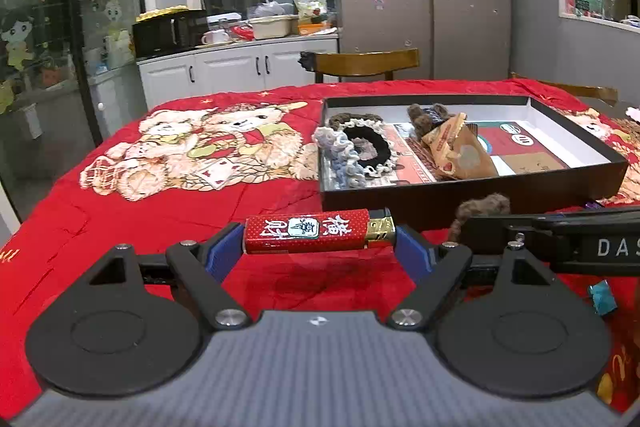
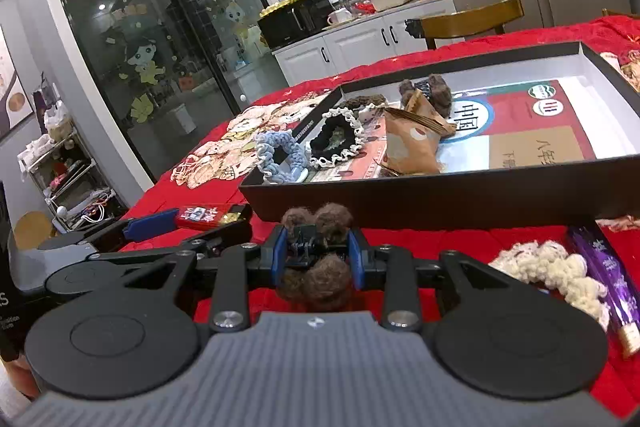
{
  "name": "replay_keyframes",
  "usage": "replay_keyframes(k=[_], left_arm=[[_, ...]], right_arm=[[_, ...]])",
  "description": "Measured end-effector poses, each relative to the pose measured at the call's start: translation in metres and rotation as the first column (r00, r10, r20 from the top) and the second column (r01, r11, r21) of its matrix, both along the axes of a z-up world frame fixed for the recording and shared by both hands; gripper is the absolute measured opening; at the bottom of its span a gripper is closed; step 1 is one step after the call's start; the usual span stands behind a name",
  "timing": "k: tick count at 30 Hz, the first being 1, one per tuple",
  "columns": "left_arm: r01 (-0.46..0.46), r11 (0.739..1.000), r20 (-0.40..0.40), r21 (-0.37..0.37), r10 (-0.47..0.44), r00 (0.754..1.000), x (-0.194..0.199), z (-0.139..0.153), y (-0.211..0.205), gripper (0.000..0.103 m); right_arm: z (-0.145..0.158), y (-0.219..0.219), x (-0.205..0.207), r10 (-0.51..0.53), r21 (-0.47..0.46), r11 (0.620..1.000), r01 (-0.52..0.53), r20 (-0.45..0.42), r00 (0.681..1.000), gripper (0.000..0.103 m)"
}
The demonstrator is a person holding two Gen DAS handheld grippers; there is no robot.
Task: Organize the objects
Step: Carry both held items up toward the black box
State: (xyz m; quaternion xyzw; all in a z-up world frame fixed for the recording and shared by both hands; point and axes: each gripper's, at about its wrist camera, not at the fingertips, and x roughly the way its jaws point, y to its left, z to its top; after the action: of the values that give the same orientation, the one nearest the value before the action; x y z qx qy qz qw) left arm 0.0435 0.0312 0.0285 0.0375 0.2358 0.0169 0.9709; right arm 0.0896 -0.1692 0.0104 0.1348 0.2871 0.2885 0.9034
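Two handheld grippers work over a table covered in a red quilt (image 1: 168, 227) printed with teddy bears. The left gripper (image 1: 320, 241) is clamped end to end on a small red lighter (image 1: 306, 231), which it carries crosswise above the quilt, its gold metal cap against the right-hand blue pad. The lighter is a hard, smooth, light plastic body; held by its ends it could pivot or slip, so a grip across its long flat sides would be steadier. The right gripper (image 2: 318, 259) pinches a brown fuzzy hair clip (image 2: 316, 247) between its blue pads, seemingly on the dark plastic clip at its centre, though the pompoms hide part of the contact. The pompoms are soft and squash easily, so the stiff clip core is the place to hold. Just ahead of both tools sits a shallow black box (image 1: 472, 201) already holding a blue scrunchie (image 2: 278, 157), a black scrunchie with white trim (image 2: 338, 141), another brown fuzzy clip (image 2: 434, 93) and tan snack packets (image 2: 408, 147). On the quilt beside the box lie a cream scrunchie (image 2: 552, 273) and a purple wrapper (image 2: 608, 267), waiting to be sorted.
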Motion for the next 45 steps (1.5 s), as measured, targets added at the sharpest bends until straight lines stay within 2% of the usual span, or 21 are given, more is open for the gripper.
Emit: replay_keyframes(k=[5, 9, 19, 22, 25, 31, 35, 40, 45], left_arm=[[-0.060, 0.998, -0.012, 0.030, 0.060, 0.998, -0.001, 0.003, -0.003, 0.085], [-0.070, 0.997, 0.001, 0.041, 0.070, 0.998, -0.005, 0.009, -0.007, 0.085], [-0.056, 0.998, 0.087, -0.009, 0.057, 0.995, -0.009, 0.056, -0.021, 0.085], [-0.054, 0.999, 0.119, 0.001, 0.054, 0.991, -0.007, 0.071, -0.030, 0.085], [-0.050, 0.999, 0.148, 0.007, 0.048, 0.988, -0.006, 0.085, -0.042, 0.085], [-0.011, 0.999, 0.184, -0.031, 0.017, 0.983, 0.004, 0.112, -0.066, 0.084], [0.050, 0.997, 0.231, -0.065, -0.034, 0.972, 0.014, 0.124, -0.088, 0.085], [0.074, 0.992, 0.238, -0.101, -0.048, 0.970, 0.038, 0.136, -0.125, 0.085], [0.085, 0.991, 0.240, -0.101, -0.059, 0.969, 0.060, 0.147, -0.158, 0.085]], right_arm=[[0.002, -0.002, -0.001, 0.022, -0.002, 1.000, -0.022, -0.020, 1.000, 0.036], [0.010, -0.004, -0.003, 0.030, 0.012, 0.999, -0.030, -0.015, 0.999, 0.036], [0.054, -0.030, -0.006, -0.019, 0.070, 0.997, 0.013, 0.073, 0.997, 0.036], [0.067, -0.045, -0.003, -0.041, 0.101, 0.994, 0.031, 0.096, 0.995, 0.036], [0.079, -0.060, 0.002, -0.070, 0.130, 0.990, 0.055, 0.112, 0.991, 0.036], [0.103, -0.093, 0.008, -0.152, 0.207, 0.971, 0.121, 0.142, 0.978, 0.036], [0.116, -0.112, 0.012, -0.192, 0.250, 0.957, 0.151, 0.150, 0.970, 0.036], [0.131, -0.131, 0.015, -0.228, 0.252, 0.951, 0.179, 0.182, 0.956, 0.036], [0.135, -0.148, 0.017, -0.258, 0.245, 0.947, 0.206, 0.203, 0.945, 0.036]])
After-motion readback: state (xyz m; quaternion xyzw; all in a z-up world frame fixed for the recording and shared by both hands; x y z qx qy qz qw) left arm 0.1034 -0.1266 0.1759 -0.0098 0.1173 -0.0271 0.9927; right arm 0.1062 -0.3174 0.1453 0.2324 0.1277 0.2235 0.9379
